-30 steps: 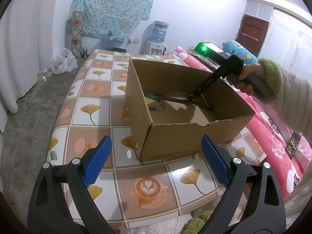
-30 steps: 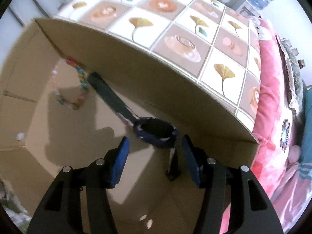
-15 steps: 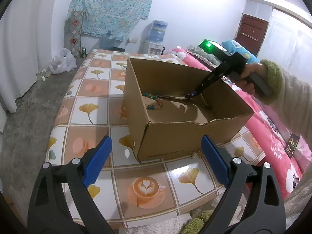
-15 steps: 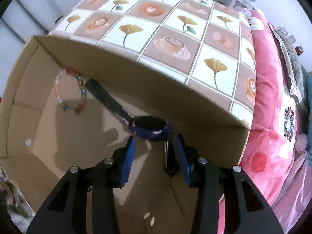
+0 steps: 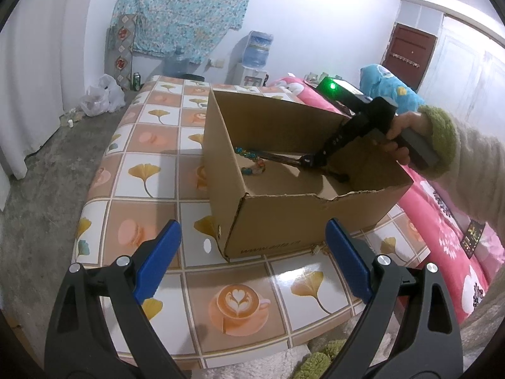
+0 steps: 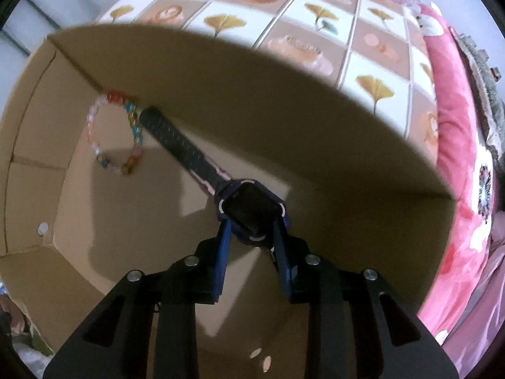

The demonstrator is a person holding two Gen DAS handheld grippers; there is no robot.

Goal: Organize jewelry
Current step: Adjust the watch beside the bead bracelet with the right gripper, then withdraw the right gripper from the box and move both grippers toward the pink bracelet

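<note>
Right gripper (image 6: 251,225) inside cardboard box (image 5: 284,227), fingers closing on watch (image 6: 251,210) case; beaded bracelet (image 6: 115,134) nearby. Left gripper (image 5: 252,252) fingers wide open, empty, above surface (image 5: 151,170).

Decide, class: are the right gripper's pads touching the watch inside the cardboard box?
Touching. The right wrist view shows the right gripper closing, both blue pads pressed against the watch case's sides.

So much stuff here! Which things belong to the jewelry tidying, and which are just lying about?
Part of the job:
- watch, between the closing right gripper jaws
- beaded bracelet
- cardboard box

Just lying about:
- white plastic bag
- green can
- water dispenser
- pink bedding
</note>
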